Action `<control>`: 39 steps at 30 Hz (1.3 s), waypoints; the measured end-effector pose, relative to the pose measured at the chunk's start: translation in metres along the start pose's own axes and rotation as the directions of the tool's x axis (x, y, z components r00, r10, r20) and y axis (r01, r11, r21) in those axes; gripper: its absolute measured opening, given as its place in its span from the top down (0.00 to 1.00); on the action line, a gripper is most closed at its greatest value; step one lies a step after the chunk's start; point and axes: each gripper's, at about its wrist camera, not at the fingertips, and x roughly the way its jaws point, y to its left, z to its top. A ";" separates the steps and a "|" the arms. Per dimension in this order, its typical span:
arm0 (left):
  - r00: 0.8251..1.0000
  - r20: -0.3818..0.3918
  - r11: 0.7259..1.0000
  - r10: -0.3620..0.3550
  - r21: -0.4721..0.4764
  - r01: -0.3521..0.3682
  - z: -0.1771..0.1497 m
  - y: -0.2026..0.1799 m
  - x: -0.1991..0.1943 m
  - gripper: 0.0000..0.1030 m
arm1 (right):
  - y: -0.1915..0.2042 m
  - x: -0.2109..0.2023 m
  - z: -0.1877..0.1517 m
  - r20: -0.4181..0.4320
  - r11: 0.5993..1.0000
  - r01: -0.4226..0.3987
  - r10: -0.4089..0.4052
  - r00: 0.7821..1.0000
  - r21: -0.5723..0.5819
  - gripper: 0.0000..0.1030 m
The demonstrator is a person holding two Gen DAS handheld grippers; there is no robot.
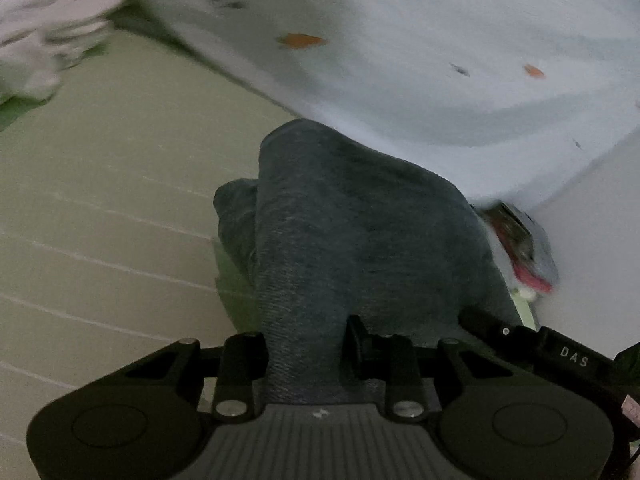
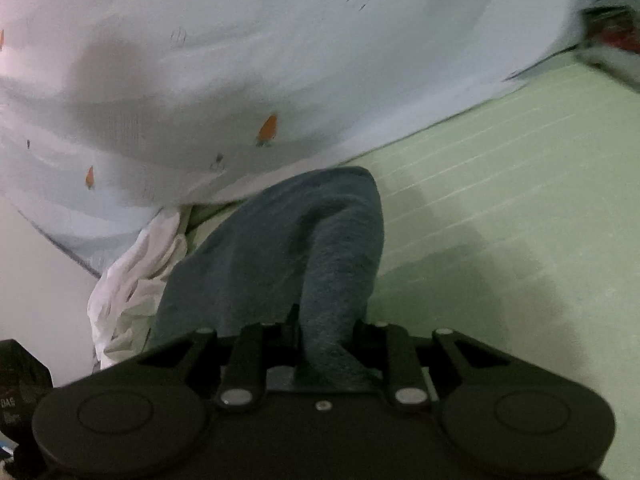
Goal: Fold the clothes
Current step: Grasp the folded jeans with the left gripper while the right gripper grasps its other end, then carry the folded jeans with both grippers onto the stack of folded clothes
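Note:
A dark blue-grey knit garment (image 1: 352, 220) is bunched up over a pale green striped surface (image 1: 100, 200). My left gripper (image 1: 306, 348) is shut on a thick fold of it, and the cloth rises from between the jaws and hides the fingertips. The right wrist view shows the same garment (image 2: 312, 232) draping away from my right gripper (image 2: 326, 336), which is shut on another fold. Part of the right gripper's black body (image 1: 560, 348) shows at the lower right of the left wrist view.
A pale blue quilt with small orange prints (image 1: 440, 60) (image 2: 240, 60) lies just beyond the garment. A crumpled white cloth (image 2: 132, 280) sits to its left, and another white heap (image 1: 48, 32) lies far left. A red and grey object (image 1: 524, 248) pokes out by the quilt's edge.

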 end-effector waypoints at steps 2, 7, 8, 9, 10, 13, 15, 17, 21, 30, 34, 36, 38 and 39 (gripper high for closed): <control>1.000 -0.017 0.999 -0.017 0.033 0.018 -0.006 -0.023 0.006 0.70 | -0.015 -0.020 0.001 0.023 0.999 0.026 -0.027 0.999 0.024 0.79; 0.998 -0.046 0.992 -0.033 0.117 0.038 -0.023 -0.087 0.036 0.70 | -0.067 -0.058 0.010 0.081 0.995 0.053 -0.060 0.995 0.090 0.79; 0.998 -0.046 0.991 -0.031 0.127 0.037 -0.028 -0.102 0.043 0.71 | -0.083 -0.064 0.013 0.088 0.993 0.048 -0.058 0.994 0.109 0.79; 0.999 -0.045 0.990 -0.031 0.138 0.037 -0.033 -0.118 0.050 0.71 | -0.097 -0.070 0.017 0.094 0.992 0.044 -0.055 0.994 0.120 0.79; 0.999 -0.042 0.988 -0.031 0.147 0.037 -0.038 -0.135 0.058 0.71 | -0.112 -0.076 0.020 0.100 0.991 0.038 -0.051 0.994 0.127 0.79; 0.999 -0.031 0.990 -0.037 0.135 0.041 -0.059 -0.188 0.083 0.71 | -0.169 -0.099 0.043 0.107 0.992 0.011 -0.024 0.994 0.125 0.79; 0.999 -0.033 0.994 -0.033 0.107 0.037 -0.068 -0.226 0.102 0.71 | -0.203 -0.115 0.062 0.105 0.994 0.002 -0.014 0.994 0.113 0.79; 0.999 -0.024 0.992 -0.042 0.115 0.044 -0.079 -0.267 0.120 0.71 | -0.236 -0.138 0.083 0.113 0.996 0.000 -0.010 0.994 0.084 0.79; 0.996 0.000 0.992 -0.094 0.084 0.094 -0.095 -0.336 0.165 0.71 | -0.298 -0.177 0.127 0.152 1.000 0.008 -0.006 0.988 -0.014 0.79; 0.981 -0.023 0.974 -0.190 0.121 0.192 -0.078 -0.468 0.256 0.72 | -0.416 -0.235 0.216 0.254 0.997 0.061 -0.050 0.966 -0.038 0.79; 0.976 0.003 0.963 -0.216 0.165 0.212 -0.051 -0.517 0.291 0.72 | -0.453 -0.239 0.260 0.306 0.996 0.071 -0.053 0.951 -0.048 0.79; 0.970 0.022 0.958 -0.240 0.169 0.233 -0.030 -0.537 0.308 0.72 | -0.463 -0.236 0.289 0.350 0.994 0.075 -0.045 0.936 -0.073 0.79; 0.964 0.038 0.954 -0.263 0.160 0.254 0.001 -0.552 0.326 0.72 | -0.470 -0.229 0.320 0.397 0.992 0.074 -0.029 0.917 -0.098 0.79; 0.961 0.049 0.951 -0.272 0.162 0.261 0.017 -0.559 0.335 0.72 | -0.472 -0.224 0.336 0.417 0.990 0.079 -0.024 0.908 -0.117 0.79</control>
